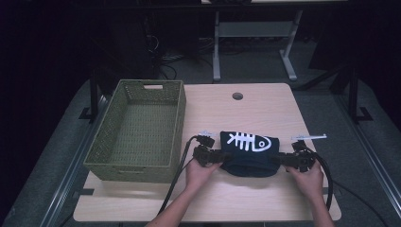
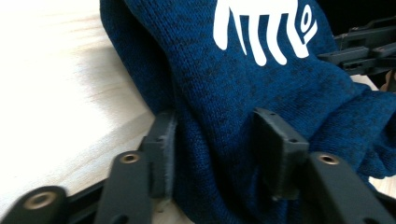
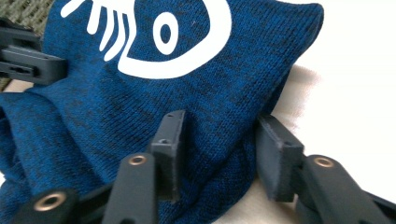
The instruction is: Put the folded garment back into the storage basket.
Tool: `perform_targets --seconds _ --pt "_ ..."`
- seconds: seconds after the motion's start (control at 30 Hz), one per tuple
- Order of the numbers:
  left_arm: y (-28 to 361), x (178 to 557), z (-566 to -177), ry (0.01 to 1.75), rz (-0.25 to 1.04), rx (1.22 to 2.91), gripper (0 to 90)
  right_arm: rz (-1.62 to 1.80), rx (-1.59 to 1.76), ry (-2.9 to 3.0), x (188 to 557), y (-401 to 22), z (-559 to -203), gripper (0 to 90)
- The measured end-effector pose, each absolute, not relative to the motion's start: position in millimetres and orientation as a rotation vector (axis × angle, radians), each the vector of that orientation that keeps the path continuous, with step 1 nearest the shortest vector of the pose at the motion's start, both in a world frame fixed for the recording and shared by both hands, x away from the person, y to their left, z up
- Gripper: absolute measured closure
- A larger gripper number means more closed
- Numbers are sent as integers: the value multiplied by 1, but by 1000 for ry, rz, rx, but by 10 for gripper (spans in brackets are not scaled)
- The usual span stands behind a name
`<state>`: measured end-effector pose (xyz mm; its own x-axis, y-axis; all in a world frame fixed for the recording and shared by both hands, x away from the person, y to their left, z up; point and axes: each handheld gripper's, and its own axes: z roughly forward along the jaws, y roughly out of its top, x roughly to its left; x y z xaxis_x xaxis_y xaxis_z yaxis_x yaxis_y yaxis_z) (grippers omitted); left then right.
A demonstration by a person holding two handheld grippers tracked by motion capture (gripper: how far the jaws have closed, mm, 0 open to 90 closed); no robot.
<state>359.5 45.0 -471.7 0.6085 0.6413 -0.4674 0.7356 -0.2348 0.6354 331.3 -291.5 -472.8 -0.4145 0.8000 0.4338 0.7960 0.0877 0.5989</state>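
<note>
The left gripper (image 2: 215,144) pinches a thick fold at one end of the folded dark blue knitted garment with a white fish-skeleton print (image 1: 249,152). The right gripper (image 3: 219,149) seems clamped on the opposite end, though its outer pad's contact is hard to see. The garment lies on the pale wooden table (image 1: 255,106), just beside the empty olive-green woven basket (image 1: 137,130).

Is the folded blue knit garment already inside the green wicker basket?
No, the blue knit garment lies on the wooden table, beside the green wicker basket.
</note>
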Motion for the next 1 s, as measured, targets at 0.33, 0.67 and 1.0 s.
perform_targets --seconds 0.33,0.67,1.0 --pt "47 362 -472 1072 -187 1927 669 1322 1713 2299 329 -291 -470 709" --pt "46 368 -465 1035 -231 1913 689 1337 1712 2286 323 -294 -458 717" --pt "43 370 -450 989 -254 1898 694 1437 1715 2258 317 -305 -444 724"
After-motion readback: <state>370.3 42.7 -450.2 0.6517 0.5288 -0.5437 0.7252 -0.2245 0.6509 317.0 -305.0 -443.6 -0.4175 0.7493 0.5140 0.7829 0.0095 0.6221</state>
